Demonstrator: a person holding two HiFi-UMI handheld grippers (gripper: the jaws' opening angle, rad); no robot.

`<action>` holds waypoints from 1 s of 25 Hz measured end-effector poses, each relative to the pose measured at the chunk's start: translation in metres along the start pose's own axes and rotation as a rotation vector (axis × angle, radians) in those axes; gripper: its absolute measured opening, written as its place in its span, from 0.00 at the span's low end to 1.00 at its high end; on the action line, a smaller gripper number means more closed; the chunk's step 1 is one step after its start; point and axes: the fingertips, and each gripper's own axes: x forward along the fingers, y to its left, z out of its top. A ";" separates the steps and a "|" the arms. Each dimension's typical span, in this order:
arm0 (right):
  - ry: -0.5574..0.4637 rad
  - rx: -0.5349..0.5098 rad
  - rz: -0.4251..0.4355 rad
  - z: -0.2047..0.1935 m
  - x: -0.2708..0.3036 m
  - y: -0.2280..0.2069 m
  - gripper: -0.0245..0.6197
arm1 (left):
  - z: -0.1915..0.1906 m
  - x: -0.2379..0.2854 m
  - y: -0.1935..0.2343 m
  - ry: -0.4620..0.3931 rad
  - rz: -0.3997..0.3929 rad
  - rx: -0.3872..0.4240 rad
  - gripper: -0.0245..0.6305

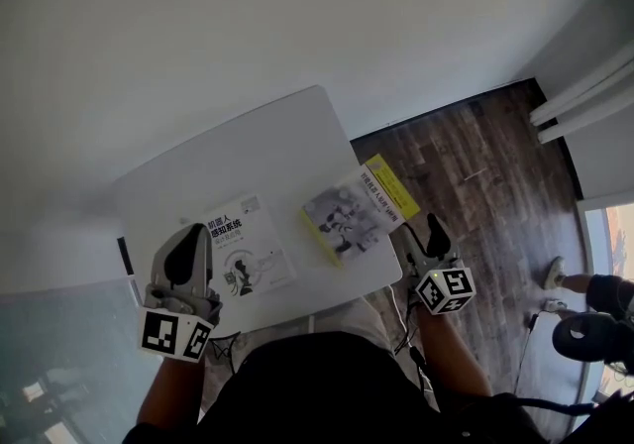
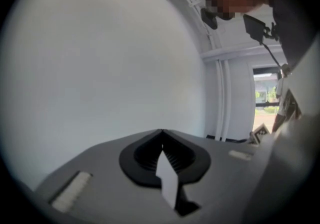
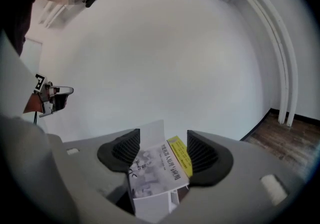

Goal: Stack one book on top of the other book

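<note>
Pick-up step: right gripper (image 1: 433,230) had jaws apart beside yellow-edged book (image 1: 357,212), gripping nothing, left gripper (image 1: 188,256) closed, empty; next needed clamp, lift onto white book (image 1: 241,252)

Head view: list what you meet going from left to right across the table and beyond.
Left tongs → white book → yellow-spined book → right tongs → wooden floor

- Head view: overhead, steeply down on the white table (image 1: 248,140).
- Left gripper view: low, near left, facing the far wall (image 2: 100,58).
- Right gripper view: close over the yellow-edged book (image 3: 157,168), shared with head view.
</note>
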 end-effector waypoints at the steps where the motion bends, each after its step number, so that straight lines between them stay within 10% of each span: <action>1: 0.008 0.019 0.003 -0.004 0.004 -0.005 0.49 | 0.000 0.003 -0.002 0.008 0.001 0.004 0.04; 25: 0.210 0.195 0.058 -0.084 0.063 -0.051 0.72 | -0.043 0.027 -0.030 0.221 -0.024 -0.013 0.04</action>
